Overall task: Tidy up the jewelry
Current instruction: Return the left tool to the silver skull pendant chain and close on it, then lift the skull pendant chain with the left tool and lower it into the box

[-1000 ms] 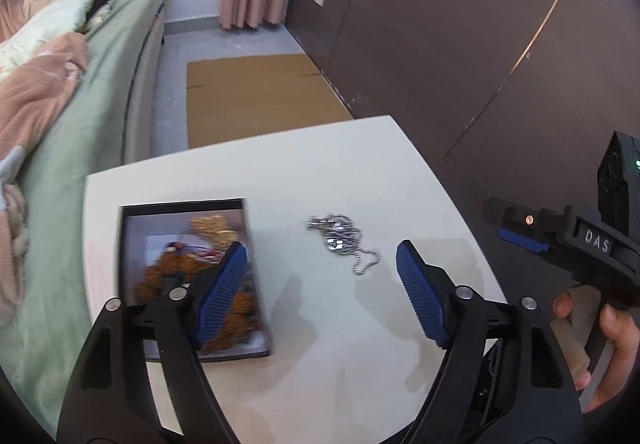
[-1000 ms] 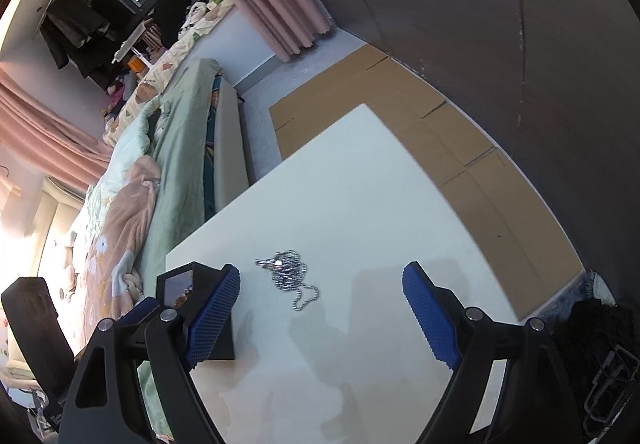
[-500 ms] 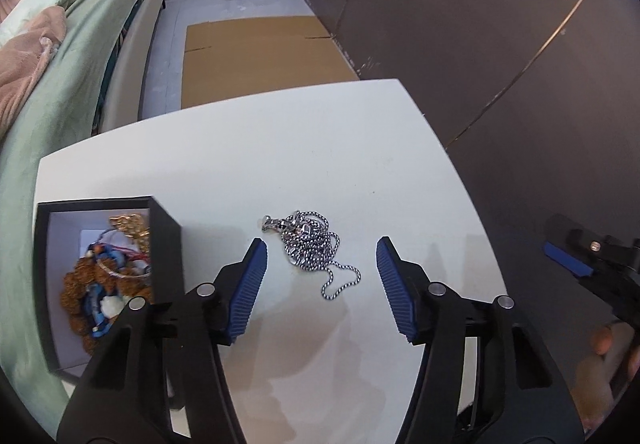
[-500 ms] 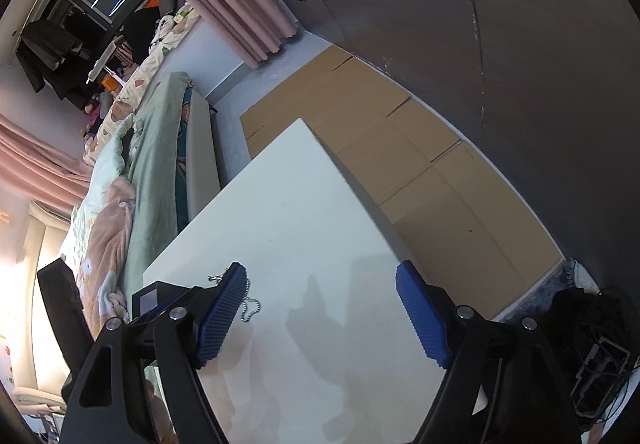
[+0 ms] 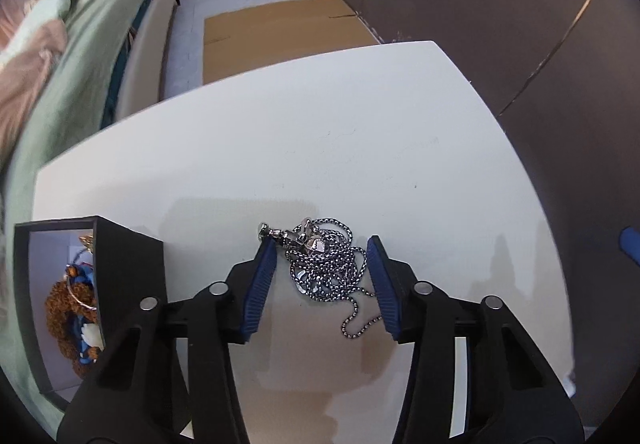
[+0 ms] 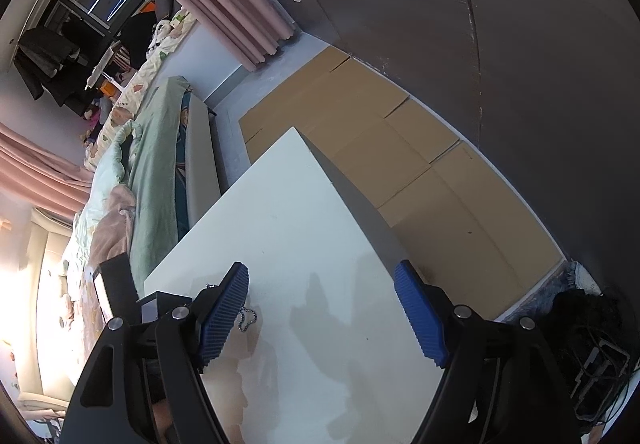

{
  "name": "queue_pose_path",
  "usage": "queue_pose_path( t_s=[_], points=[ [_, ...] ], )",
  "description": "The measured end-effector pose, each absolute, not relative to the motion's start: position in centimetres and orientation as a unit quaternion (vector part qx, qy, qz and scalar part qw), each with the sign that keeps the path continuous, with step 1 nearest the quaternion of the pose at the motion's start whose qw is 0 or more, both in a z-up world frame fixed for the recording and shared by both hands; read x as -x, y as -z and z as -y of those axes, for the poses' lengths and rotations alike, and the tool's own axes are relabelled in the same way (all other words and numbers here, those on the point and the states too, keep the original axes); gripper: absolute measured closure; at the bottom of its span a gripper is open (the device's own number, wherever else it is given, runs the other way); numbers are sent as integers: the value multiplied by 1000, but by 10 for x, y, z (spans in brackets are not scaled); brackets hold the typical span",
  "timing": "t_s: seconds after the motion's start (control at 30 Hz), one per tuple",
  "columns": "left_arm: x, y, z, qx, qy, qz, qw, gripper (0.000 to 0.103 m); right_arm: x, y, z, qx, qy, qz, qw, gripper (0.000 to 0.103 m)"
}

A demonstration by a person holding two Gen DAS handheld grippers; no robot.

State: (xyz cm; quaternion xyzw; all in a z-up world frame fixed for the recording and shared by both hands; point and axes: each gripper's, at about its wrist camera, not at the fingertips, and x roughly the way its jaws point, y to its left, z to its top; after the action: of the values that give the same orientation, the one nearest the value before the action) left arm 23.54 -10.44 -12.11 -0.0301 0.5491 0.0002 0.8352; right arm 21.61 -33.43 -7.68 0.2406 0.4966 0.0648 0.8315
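A silver chain necklace (image 5: 325, 264) lies heaped on the white table (image 5: 320, 148). My left gripper (image 5: 322, 256) is open and low over the table, with its blue pads on either side of the heap and apart from it. A black jewelry box (image 5: 100, 284) with brown and blue pieces inside stands to the left. My right gripper (image 6: 322, 280) is open and empty above the table's right part. A short loop of the chain (image 6: 247, 318) shows by its left pad, and the box (image 6: 120, 288) is partly hidden behind it.
A bed with green and pink covers (image 5: 60, 56) runs along the table's left side. Flattened cardboard (image 6: 400, 172) lies on the floor beyond the table's far edge. A dark wall (image 5: 500, 4) stands to the right. Cables and dark items (image 6: 592, 344) lie on the floor at the right.
My left gripper has moved right from over the box, come down around the necklace, and its pads have drawn closer together. My right gripper has swung right, away from the necklace.
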Motion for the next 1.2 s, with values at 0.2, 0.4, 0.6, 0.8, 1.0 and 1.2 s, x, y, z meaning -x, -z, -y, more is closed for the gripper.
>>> queue_pose_path(
  t_s=[0.2, 0.4, 0.6, 0.8, 1.0, 1.2],
  points=[
    [-233, 112, 96, 49, 14, -546, 837, 77, -217, 80, 325, -232, -69, -503, 830, 28],
    [-227, 78, 90, 65, 36, -521, 850, 78, -221, 84, 312, -222, -83, -512, 826, 28],
    [-216, 34, 83, 66, 52, -487, 869, 78, -223, 85, 296, -214, -97, -516, 824, 28],
    [-200, -6, 73, 67, 60, -456, 885, 78, -223, 85, 285, -206, -111, -517, 823, 38],
    [-186, -44, 62, 63, 61, -423, 902, 78, -224, 87, 273, -196, -132, -523, 819, 49],
    [-175, -73, 41, 64, 50, -403, 912, 78, -229, 94, 247, -173, -158, -538, 809, 58]
  ],
)
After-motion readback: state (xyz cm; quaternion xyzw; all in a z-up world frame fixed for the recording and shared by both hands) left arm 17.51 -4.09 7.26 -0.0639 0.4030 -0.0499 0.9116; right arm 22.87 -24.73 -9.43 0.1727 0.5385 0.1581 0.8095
